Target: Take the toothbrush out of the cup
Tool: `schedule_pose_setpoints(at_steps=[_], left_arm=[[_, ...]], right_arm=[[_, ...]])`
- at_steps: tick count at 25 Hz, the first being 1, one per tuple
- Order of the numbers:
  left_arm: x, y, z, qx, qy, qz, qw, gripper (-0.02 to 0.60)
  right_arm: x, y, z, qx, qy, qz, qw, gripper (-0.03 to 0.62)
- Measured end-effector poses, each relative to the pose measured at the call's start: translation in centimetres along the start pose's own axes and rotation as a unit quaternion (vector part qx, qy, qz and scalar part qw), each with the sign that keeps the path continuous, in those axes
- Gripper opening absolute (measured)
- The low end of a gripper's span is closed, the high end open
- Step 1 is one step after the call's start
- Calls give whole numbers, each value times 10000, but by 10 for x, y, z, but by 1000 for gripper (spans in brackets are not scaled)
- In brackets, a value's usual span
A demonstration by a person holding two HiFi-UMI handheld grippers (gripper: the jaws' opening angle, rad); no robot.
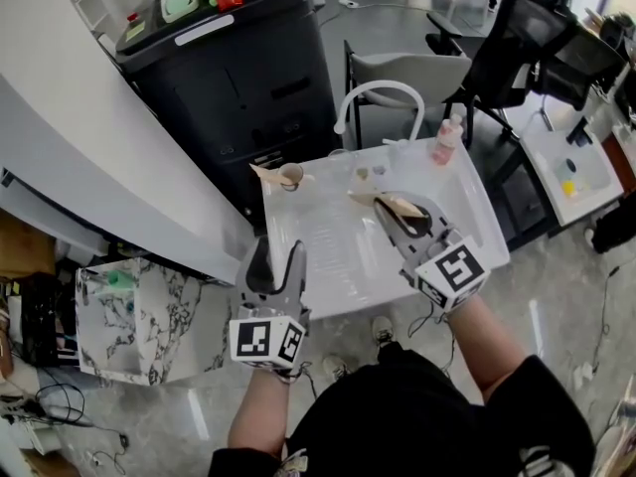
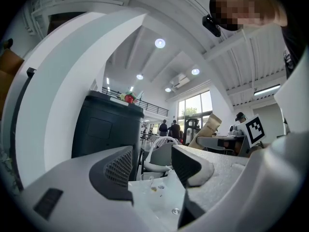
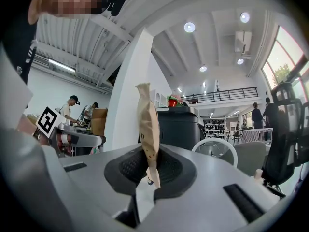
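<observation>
A small cup (image 1: 291, 176) stands near the far left of the white table (image 1: 328, 256), with a tan paper-wrapped piece (image 1: 265, 171) sticking out of it to the left. My right gripper (image 1: 401, 214) hovers over the table's middle right, shut on a toothbrush in a brown paper wrapper (image 1: 390, 204). In the right gripper view the wrapped toothbrush (image 3: 147, 129) stands upright, pinched between the pads of the right gripper (image 3: 148, 174). My left gripper (image 1: 276, 258) hangs open at the table's near left edge, holding nothing. In its own view the left gripper (image 2: 152, 164) has a wide gap.
A pink bottle (image 1: 448, 139) stands at the table's far right corner, and small items (image 1: 370, 174) lie near the far edge. A white chair (image 1: 383, 95) and a black cabinet (image 1: 234, 73) stand behind the table. A marble-topped stand (image 1: 134, 316) is at the left.
</observation>
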State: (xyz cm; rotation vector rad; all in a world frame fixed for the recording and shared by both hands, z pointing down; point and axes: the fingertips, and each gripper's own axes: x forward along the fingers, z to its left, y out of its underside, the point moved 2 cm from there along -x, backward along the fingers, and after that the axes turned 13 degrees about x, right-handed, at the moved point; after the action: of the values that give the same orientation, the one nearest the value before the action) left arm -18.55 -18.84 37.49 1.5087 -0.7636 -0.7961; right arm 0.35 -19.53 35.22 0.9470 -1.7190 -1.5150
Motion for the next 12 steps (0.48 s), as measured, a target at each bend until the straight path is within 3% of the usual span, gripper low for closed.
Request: schedule_pose_setpoints(at_steps=[12], left_arm=[[25,12,19,-23,-177,124,9998,235]], right_arm=[[6,7,-6,84,-28,69,9999,28]])
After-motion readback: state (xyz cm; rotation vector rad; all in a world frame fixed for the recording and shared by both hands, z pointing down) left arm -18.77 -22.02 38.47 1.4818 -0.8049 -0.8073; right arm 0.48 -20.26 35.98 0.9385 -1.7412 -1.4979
